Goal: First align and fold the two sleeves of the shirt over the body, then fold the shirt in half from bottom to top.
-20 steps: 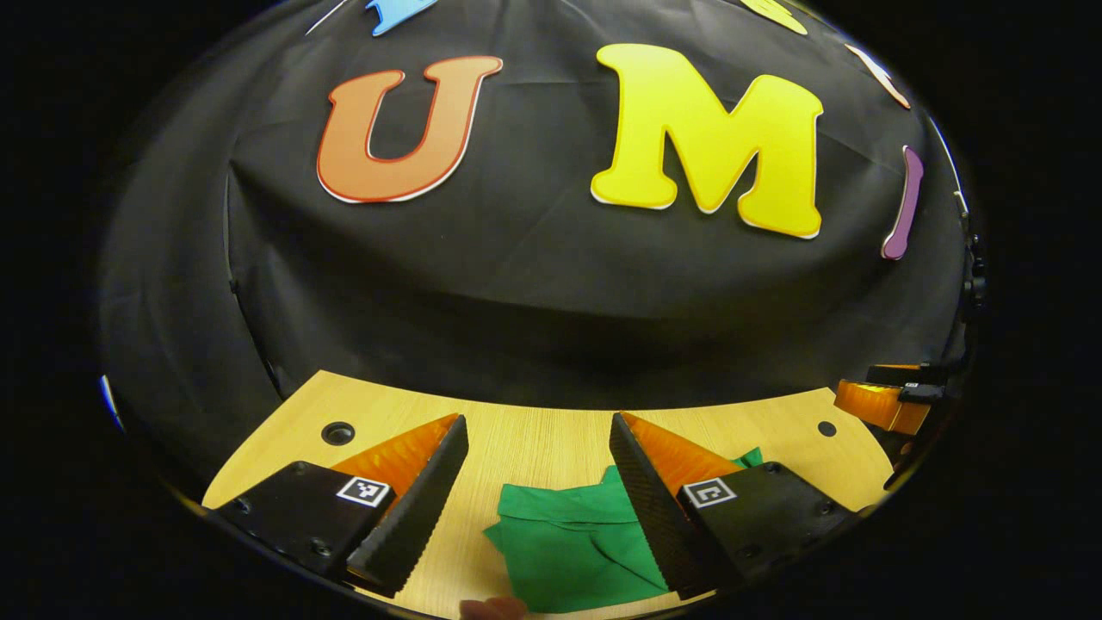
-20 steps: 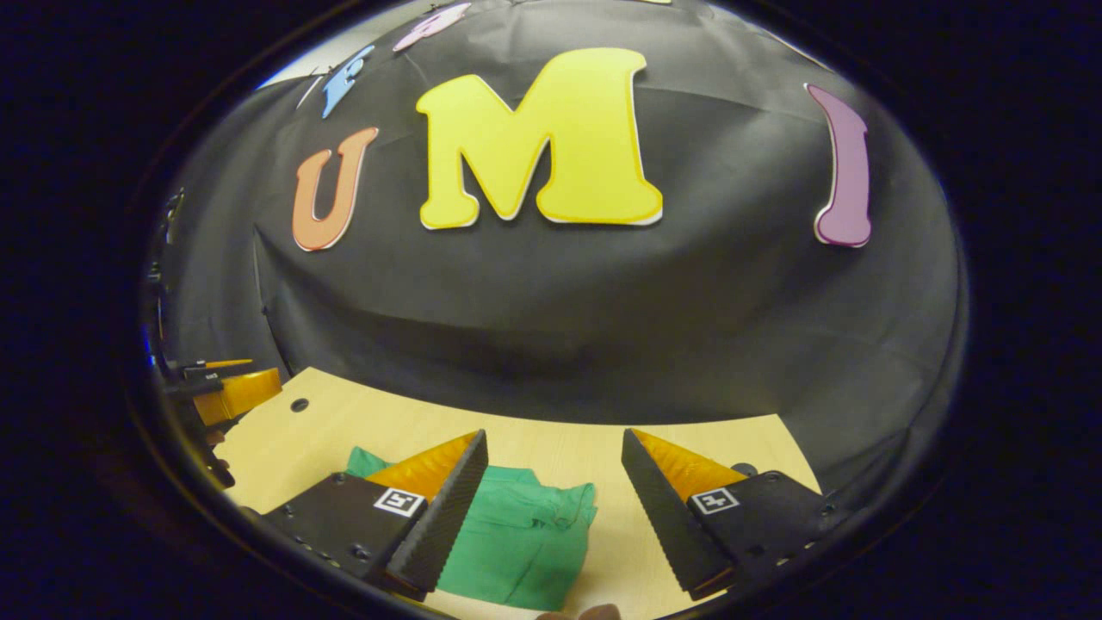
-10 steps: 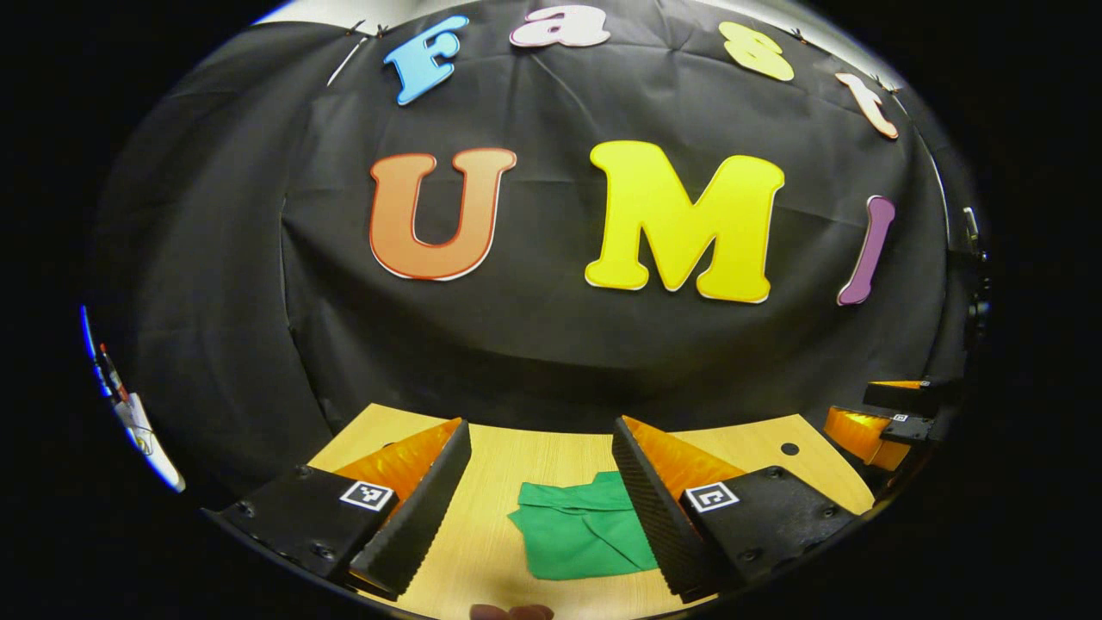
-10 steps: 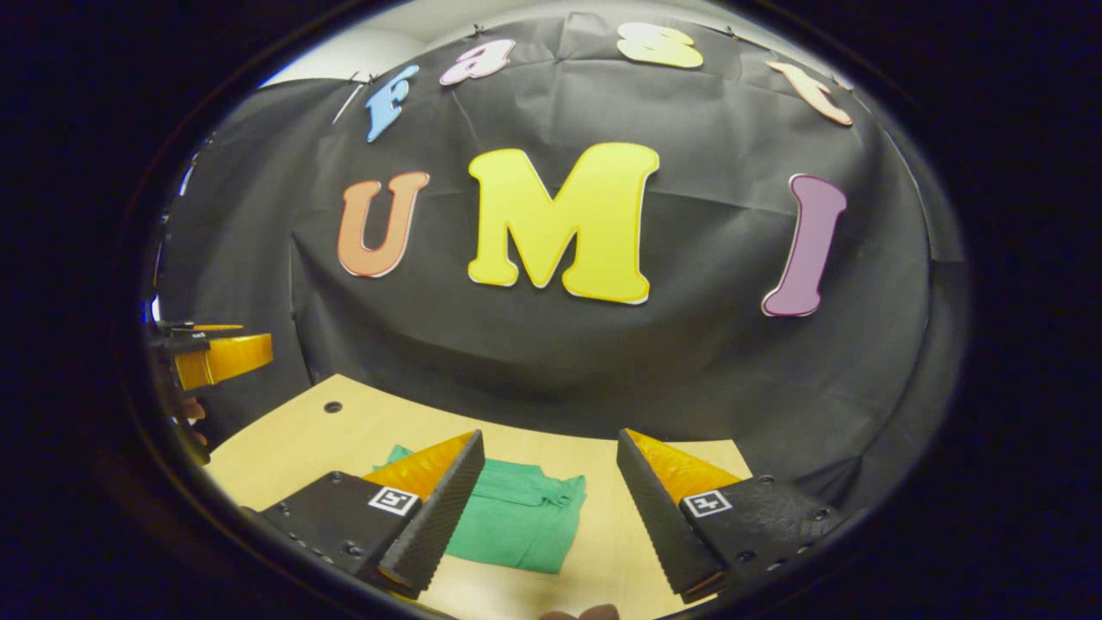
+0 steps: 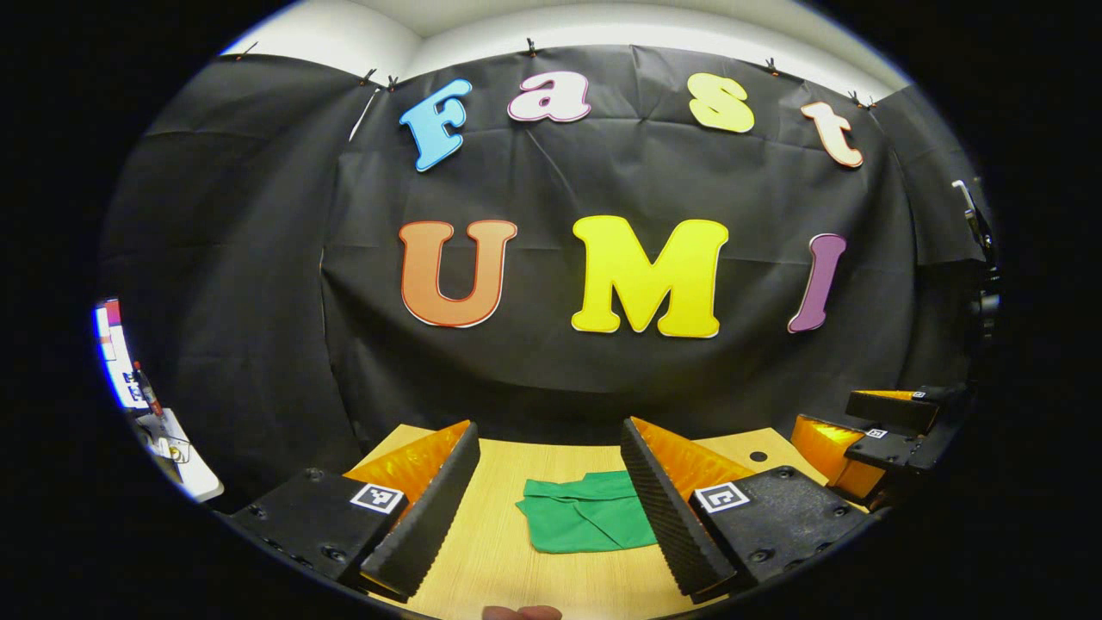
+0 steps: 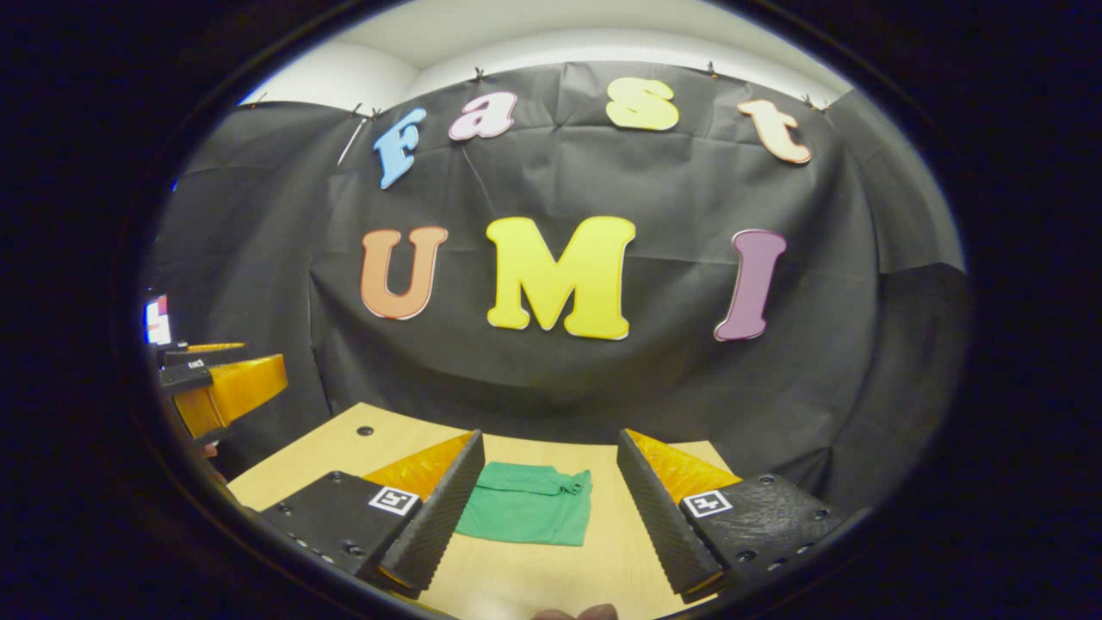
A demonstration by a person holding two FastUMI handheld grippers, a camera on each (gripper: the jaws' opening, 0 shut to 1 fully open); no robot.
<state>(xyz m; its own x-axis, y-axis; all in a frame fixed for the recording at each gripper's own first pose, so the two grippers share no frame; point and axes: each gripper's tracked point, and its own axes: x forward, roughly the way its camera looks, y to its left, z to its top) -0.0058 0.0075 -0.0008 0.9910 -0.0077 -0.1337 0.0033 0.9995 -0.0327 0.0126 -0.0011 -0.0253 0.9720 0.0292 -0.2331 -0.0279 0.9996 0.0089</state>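
A green shirt (image 5: 585, 521) lies folded into a small flat packet on the wooden table (image 5: 508, 560). In the left gripper view it sits ahead of my left gripper (image 5: 547, 508), partly behind the right finger. My left gripper is open and holds nothing. In the right gripper view the folded shirt (image 6: 527, 514) lies between and beyond the fingers of my right gripper (image 6: 547, 515), which is open too. Both grippers hover well above and back from the shirt. The right gripper (image 5: 869, 430) also shows at the far right of the left gripper view, and the left gripper (image 6: 215, 379) at the far left of the right gripper view.
The table (image 6: 516, 577) has small round holes near its far corners (image 5: 758, 456) (image 6: 365, 430). The black cloth wall rises right behind the table's far edge. A fingertip (image 5: 521, 612) shows at the bottom edge.
Both grippers have pulled back and up from the shirt, so it looks smaller and farther off. The shirt stays folded in place on the table.
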